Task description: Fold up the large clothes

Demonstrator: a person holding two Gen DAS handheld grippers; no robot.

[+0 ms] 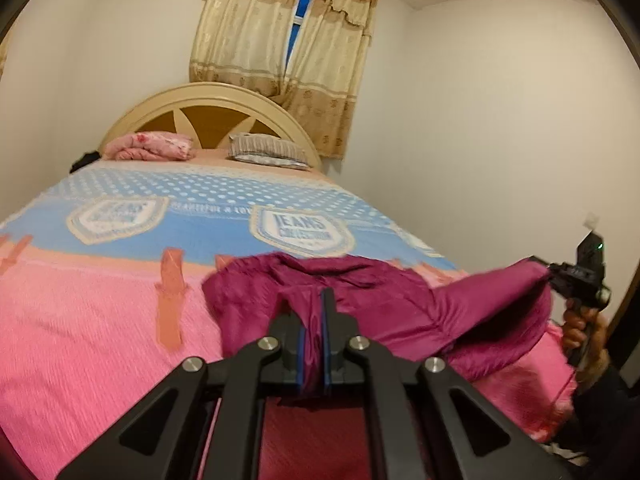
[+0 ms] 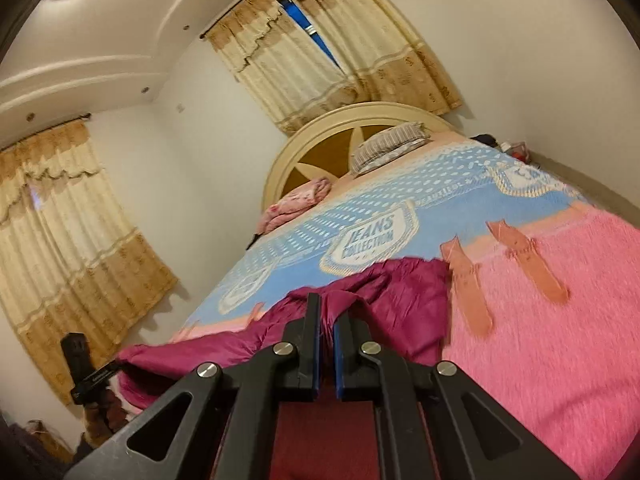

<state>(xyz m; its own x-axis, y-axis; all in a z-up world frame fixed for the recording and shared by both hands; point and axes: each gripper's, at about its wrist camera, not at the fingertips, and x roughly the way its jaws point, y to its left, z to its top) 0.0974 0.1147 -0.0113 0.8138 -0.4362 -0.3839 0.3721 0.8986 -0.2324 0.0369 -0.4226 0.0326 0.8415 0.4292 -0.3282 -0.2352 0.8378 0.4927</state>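
A large magenta garment lies on the pink and blue bedspread near the foot of the bed. My left gripper is shut on a fold of its fabric, which passes between the blue pads. My right gripper is shut on another edge of the same garment. In the left wrist view the right gripper shows at the far right, holding a stretched corner of the garment lifted off the bed. In the right wrist view the left gripper shows at the lower left, holding the opposite end.
A pink folded blanket and a striped pillow lie by the cream headboard. Beige curtains hang behind it and on the side wall. White walls close in on the bed. Small items sit at the bed's far corner.
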